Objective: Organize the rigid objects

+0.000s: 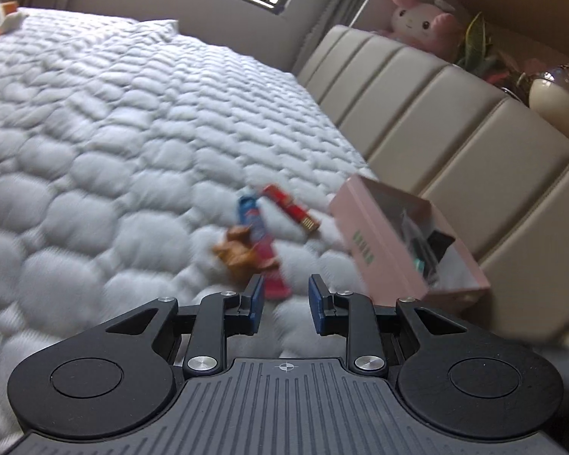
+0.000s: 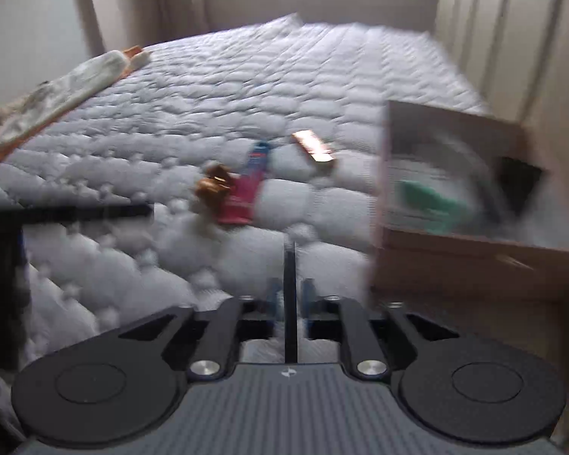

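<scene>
Mattress surface with loose items and an open pink box, as seen from both wrist views. A blue-and-red tube, a red and gold rectangular pack and a small brown figure are shown lying close together on the quilting, to the left of the box; the tube and the figure appear to touch, while the pack lies just beyond them. The box is set against the padded headboard and already holds several things, too blurred to be named.

The left gripper is held empty, its blue pads parted with bare mattress between them, and is aimed at the near end of the tube. In the right gripper a thin dark flat object is seen edge-on between the pads; the blur leaves it uncertain whether the pads press on it.

The step in hand is judged to be the collection of the loose items into the box. For a clean pick, the tube should be approached across its narrow width and clear of the figure, so that only one thing is pinched. The soft quilting is likely to give under the fingers, so a shallow descent is advised. The flat object should be kept upright until it is over the box opening.
</scene>
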Available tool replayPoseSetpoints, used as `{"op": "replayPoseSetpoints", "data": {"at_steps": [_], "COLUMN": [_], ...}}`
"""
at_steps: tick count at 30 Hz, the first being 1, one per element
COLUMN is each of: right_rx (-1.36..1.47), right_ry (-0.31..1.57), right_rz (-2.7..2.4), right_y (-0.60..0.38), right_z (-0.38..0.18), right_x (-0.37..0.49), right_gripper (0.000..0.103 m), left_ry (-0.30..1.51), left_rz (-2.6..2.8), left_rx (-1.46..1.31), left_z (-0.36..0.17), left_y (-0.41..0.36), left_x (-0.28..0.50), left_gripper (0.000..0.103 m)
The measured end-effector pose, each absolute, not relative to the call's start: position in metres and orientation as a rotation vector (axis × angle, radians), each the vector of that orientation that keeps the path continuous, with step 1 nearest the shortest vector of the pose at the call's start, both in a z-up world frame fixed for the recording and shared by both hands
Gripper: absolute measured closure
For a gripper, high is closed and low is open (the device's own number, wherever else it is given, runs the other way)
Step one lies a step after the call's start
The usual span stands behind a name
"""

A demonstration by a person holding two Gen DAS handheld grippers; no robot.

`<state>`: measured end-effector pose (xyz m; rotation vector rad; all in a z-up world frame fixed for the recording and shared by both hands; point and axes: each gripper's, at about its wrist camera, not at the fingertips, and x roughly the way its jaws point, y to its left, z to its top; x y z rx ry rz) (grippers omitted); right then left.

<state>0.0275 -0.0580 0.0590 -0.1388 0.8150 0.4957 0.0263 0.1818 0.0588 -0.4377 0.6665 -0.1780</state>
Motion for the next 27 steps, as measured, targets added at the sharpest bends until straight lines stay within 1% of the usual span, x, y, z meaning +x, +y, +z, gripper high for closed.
{"op": "replayPoseSetpoints", "data": {"at_steps": [1, 2, 6, 10, 13, 17, 20, 24, 27], "right_rx": [-0.137, -0.125, -0.120, -0.113, -0.099, -0.102, -0.115, -0.097, -0.071], "right_ry": [0.793, 0.770, 0.707, 0.655, 0.616, 0.578, 0.567, 0.591, 0.623], "right_rz": [0.482, 0.471, 0.422, 0.401, 0.405, 0.395, 0.374, 0.367, 0.355], "right_y": [-0.068, -0.078, -0.109, -0.125, -0.134, -0.140, -0.145, -0.156, -0.162], "right_z": [0.057, 0.056, 0.047, 0.039, 0.037, 0.033, 0.028, 0.017, 0.010], "right_x": [0.020, 0.012, -0.011, -0.022, -0.029, -0.036, -0.038, -0.037, -0.033], "right_gripper": [0.053, 0.044, 0.043, 0.043, 0.042, 0.028, 0.026, 0.025, 0.025], "left_ry": [0.674, 0.687, 0.766, 0.863, 0.906, 0.930, 0.954, 0.954, 0.944], "left_rz": [-0.177, -0.170, -0.132, -0.020, 0.010, 0.096, 0.158, 0.188, 0.178], "left_rx": [-0.449, -0.470, -0.583, -0.547, -0.519, -0.392, -0.345, -0.274, -0.198], "left_z": [0.060, 0.061, 0.061, 0.057, 0.051, 0.044, 0.036, 0.031, 0.029], "left_y": [0.179, 0.177, 0.167, 0.144, 0.128, 0.106, 0.097, 0.087, 0.077], "left_x": [0.039, 0.052, 0.112, 0.170, 0.197, 0.215, 0.223, 0.229, 0.233], "left_gripper": [0.075, 0.075, 0.075, 0.075, 0.075, 0.075, 0.075, 0.068, 0.068]}}
